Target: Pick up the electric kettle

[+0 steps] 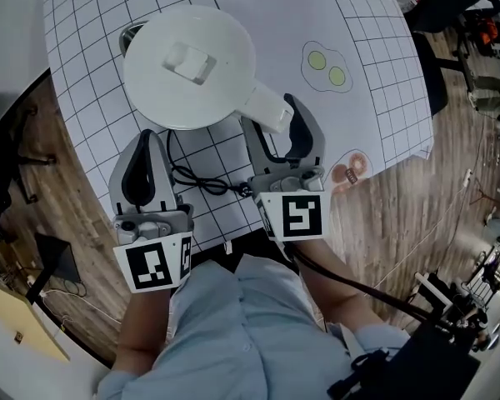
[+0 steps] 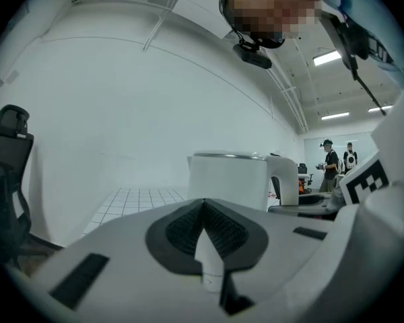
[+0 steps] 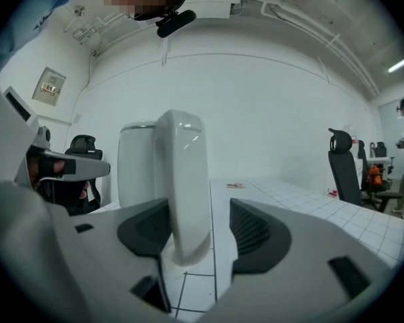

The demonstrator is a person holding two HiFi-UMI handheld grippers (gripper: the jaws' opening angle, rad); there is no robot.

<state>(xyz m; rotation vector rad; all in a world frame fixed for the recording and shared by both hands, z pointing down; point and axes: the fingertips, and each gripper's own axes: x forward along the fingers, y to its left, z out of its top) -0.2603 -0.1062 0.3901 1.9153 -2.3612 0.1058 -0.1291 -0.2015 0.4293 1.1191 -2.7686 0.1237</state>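
The right gripper [image 3: 200, 227] has its jaws spread wide, and the handle [image 3: 185, 180] of the electric kettle [image 1: 187, 65] stands upright between them. The handle sits close against the left-hand pad with a clear gap to the other, and neither pad presses on it. The white kettle body rises straight ahead, just beyond the jaw tips, with its lid on. The left gripper [image 2: 203, 231] has its jaws closed together on nothing. The kettle stands ahead of these jaws and slightly to their right, apart from them. Both grippers are low over the gridded white worktop [image 1: 375, 73], which carries the kettle. A black power cord [image 1: 192, 177] lies looped on the worktop between the two grippers. An office chair [image 3: 343, 163] stands far to the right of the right jaws.
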